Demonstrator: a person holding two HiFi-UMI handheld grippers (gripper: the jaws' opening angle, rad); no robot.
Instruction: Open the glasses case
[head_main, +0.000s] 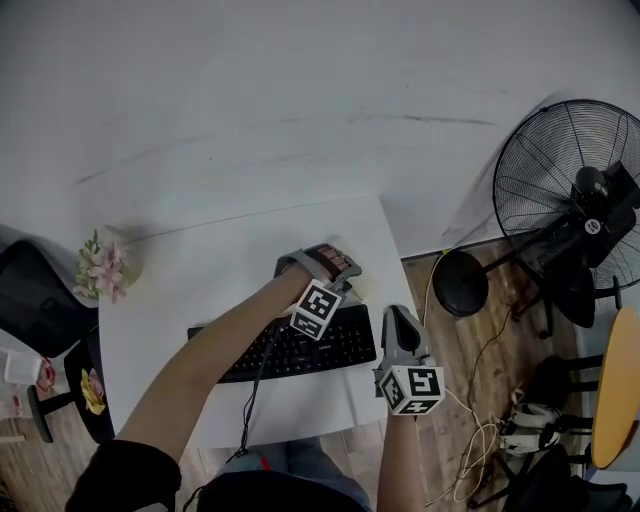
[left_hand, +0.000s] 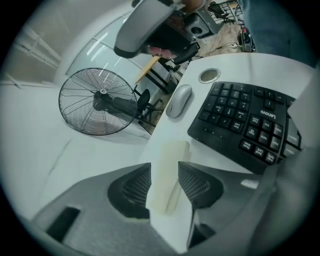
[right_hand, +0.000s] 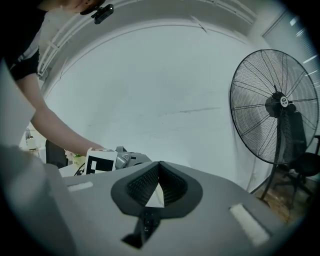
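The glasses case is a long pale cream box lying flat on the white table, beyond the keyboard's right end. My left gripper points down at it with a jaw on either side of the case. The pads stand close to its edges, and no squeeze on the case shows. In the head view the left gripper reaches across the keyboard. My right gripper hovers level at the table's right edge, its tips together and nothing held. The head view shows the right gripper near the keyboard's right end.
A black keyboard with its cable lies mid-table. A grey mouse and a round grommet sit past the case. A big standing fan is right of the table, flowers at its left edge. Cables lie on the floor.
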